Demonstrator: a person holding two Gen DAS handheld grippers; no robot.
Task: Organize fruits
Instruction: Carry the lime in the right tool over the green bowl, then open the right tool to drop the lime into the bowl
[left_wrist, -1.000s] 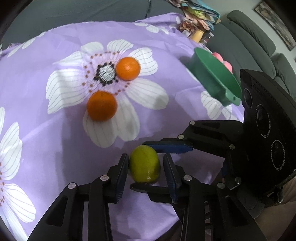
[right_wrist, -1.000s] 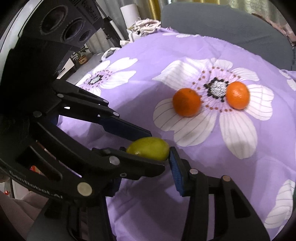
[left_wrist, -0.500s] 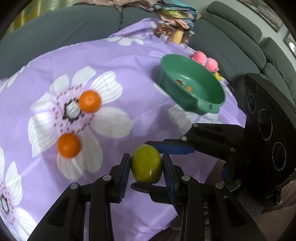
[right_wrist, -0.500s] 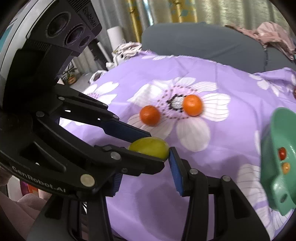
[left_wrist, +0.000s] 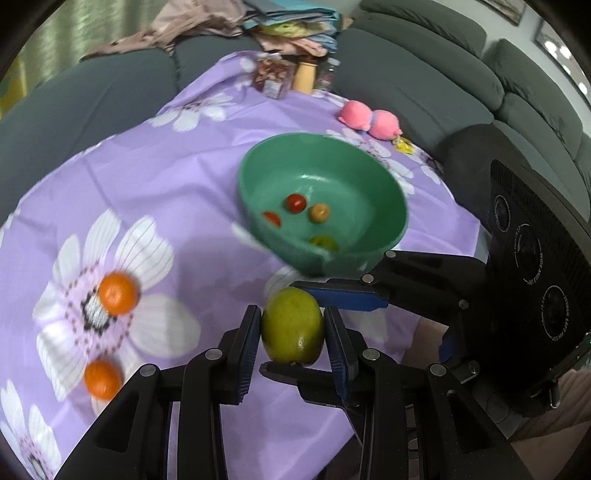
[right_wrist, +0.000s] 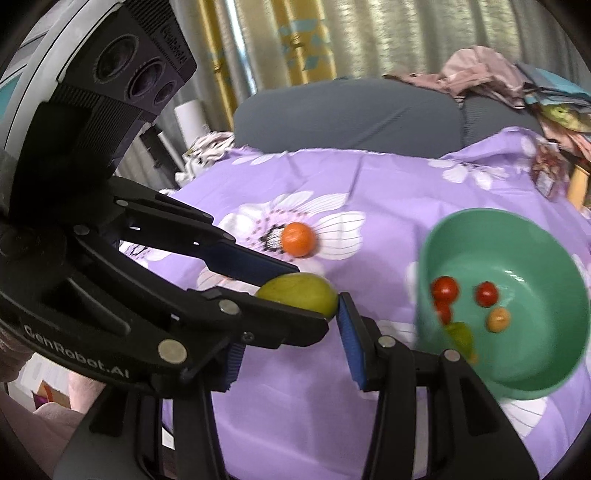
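My left gripper (left_wrist: 292, 334) is shut on a yellow-green mango (left_wrist: 292, 325), held above the purple flowered cloth (left_wrist: 166, 177). My right gripper (right_wrist: 288, 345) also has its fingers around the same mango (right_wrist: 299, 297), crossing the left one; its right pad touches the fruit's end. A green bowl (left_wrist: 384, 188) holding several small tomatoes and a green fruit is just beyond the mango, to the right; it also shows in the right wrist view (right_wrist: 436, 236). Two oranges (left_wrist: 117, 293) (left_wrist: 101, 380) lie on the cloth at the left; one orange (right_wrist: 298, 239) shows in the right wrist view.
Two pink plush toys (left_wrist: 369, 120) and jars and packets (left_wrist: 291, 75) sit at the cloth's far end. A grey sofa (left_wrist: 424, 74) with piled clothes surrounds the table. The cloth's front edge drops off just below the grippers.
Both grippers have lifted the mango and swung right toward the green bowl, which now sits close ahead. The oranges have slid to the left of the views.
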